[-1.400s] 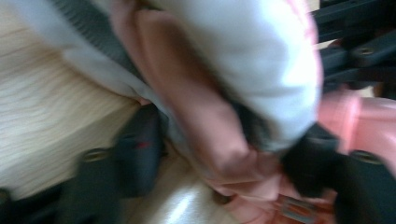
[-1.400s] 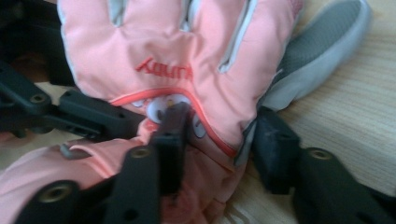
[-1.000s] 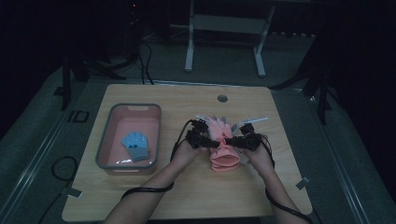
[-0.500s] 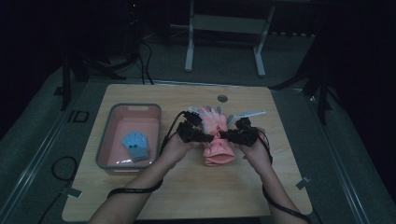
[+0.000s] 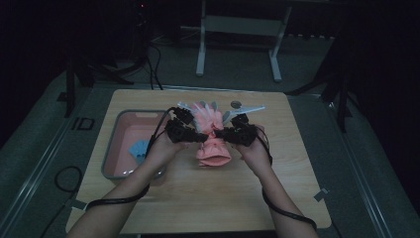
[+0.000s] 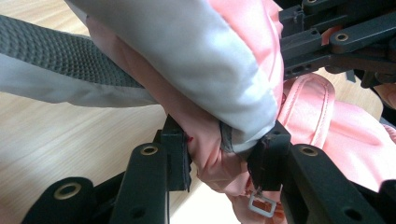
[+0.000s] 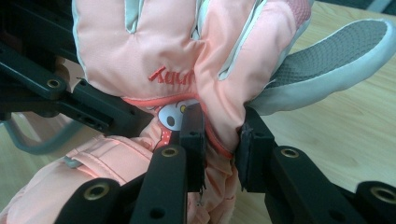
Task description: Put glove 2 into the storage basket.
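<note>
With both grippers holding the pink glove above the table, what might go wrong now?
1. Each gripper, left and right, pinches only a small fold of the pink glove, so the padded fabric may slip free.
2. The glove hangs near the tray; a swing to that side could brush its rim.

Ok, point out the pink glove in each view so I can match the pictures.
High view: pink glove at table centre, between both claws.
Left gripper view: glove fills the upper middle, pinched at the bottom.
Right gripper view: glove at top centre, pinched below.
Shared landmark: the wooden table.
</note>
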Tool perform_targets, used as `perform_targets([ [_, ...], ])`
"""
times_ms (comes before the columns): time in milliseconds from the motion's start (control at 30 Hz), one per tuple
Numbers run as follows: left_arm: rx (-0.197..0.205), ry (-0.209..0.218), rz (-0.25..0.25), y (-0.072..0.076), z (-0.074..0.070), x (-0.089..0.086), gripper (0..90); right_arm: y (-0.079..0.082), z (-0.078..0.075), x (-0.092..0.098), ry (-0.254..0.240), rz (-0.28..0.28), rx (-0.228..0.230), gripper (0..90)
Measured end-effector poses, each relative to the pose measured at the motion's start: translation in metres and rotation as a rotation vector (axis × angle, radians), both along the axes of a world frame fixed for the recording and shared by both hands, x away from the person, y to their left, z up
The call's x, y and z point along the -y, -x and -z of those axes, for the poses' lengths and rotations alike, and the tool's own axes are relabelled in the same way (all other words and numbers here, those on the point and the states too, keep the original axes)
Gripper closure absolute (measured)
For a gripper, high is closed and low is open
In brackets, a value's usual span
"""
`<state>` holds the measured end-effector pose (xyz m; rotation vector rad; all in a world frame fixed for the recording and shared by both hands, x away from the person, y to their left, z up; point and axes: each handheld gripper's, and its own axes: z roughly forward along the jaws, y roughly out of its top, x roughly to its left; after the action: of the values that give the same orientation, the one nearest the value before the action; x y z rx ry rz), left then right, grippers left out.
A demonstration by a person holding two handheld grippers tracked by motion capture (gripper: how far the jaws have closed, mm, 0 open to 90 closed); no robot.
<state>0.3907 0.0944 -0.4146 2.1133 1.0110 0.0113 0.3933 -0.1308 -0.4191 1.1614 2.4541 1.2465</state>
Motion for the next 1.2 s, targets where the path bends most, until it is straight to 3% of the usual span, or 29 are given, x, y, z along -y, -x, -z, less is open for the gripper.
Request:
perform_targets([
  [333, 0.03, -0.031, -0.017, 0.007, -0.02, -0.038, 64.3, 0.0, -0.016, -0.041, -0.015, -0.03, 0.027, 74.7],
  [467, 0.021, -0.027, -0.035, 0.01, -0.024, -0.056, 64.3, 0.001, -0.02, -0.059, -0.006, -0.048, 0.037, 74.8],
  [667, 0.034, -0.047, -0.066, 0.015, -0.03, -0.089, 64.3, -0.002, -0.025, -0.09, -0.035, -0.078, 0.027, 74.8],
  [867, 0.021, -0.066, -0.113, 0.016, -0.032, -0.129, 64.2, -0.008, -0.023, -0.132, -0.059, -0.096, 0.007, 74.8],
  [1033, -0.009, -0.095, -0.136, 0.014, -0.024, -0.161, 64.2, -0.012, -0.011, -0.167, -0.084, -0.095, -0.021, 74.8],
  [1200, -0.042, -0.093, -0.109, 0.01, 0.0, -0.186, 63.9, -0.013, 0.013, -0.192, -0.12, -0.077, -0.069, 74.7],
])
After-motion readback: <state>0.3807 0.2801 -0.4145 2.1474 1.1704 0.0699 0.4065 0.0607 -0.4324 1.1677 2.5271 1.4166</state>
